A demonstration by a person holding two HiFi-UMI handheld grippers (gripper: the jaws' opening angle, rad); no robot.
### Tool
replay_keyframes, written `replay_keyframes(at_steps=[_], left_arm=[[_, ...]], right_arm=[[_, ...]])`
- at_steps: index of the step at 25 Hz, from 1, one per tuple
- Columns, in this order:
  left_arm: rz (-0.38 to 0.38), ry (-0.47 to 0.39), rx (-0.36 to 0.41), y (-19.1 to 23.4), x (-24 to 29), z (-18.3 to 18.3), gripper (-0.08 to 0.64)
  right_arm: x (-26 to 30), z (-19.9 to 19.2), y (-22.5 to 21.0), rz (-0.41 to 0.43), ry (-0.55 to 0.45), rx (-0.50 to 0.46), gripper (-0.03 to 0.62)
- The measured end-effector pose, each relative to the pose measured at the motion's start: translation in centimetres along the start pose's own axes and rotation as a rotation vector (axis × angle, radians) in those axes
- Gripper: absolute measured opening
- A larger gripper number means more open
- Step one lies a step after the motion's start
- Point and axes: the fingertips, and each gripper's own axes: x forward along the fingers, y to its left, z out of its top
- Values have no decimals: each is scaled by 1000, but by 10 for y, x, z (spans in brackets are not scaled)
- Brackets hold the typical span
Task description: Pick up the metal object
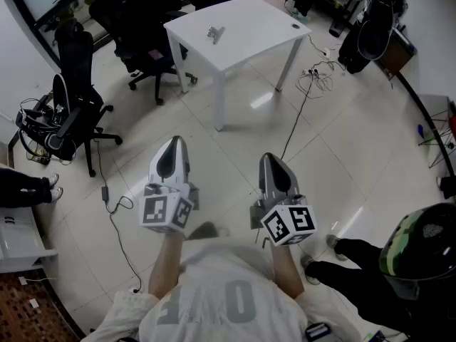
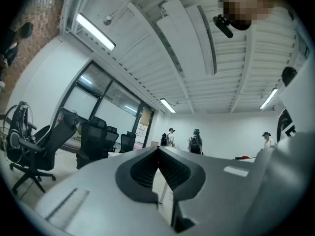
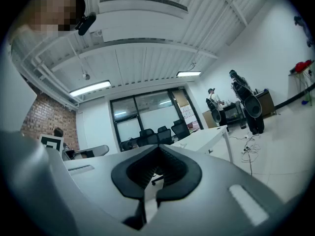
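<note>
While both hands stay above the floor, left gripper (image 1: 174,142): jaws pressed together, nothing between | right gripper (image 1: 268,158): same, closed and empty | metal object (image 1: 216,33): lies on white table (image 1: 253,38), well apart from both grippers, too small to tell its long axis | shirt (image 1: 214,266): large pale characters, not surely readable

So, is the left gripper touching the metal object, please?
Apart: the head view shows the left gripper over the floor, well short of the metal object on the white table.
</note>
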Motion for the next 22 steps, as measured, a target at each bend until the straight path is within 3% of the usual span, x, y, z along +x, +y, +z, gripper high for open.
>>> replay_keyframes(at_steps=[4,8,14,18,22], left_arm=[[-1,-6,4,2,22,-7,0],[3,-19,16,9,30,-17,0],[-4,-17,1,35,67,-45,0],[-26,-37,2,54,118,-33,0],[-67,-57,69,55,170,-19,0]], right_arm=[[20,-3,-6,19,3,4,12],[29,-13,-6,35,6,-59,12],[63,-38,-38,-13,16,-25,12],[113,-18,-37,-8,-26,-41,12],[168,9,-39,19,-59,-75,11]])
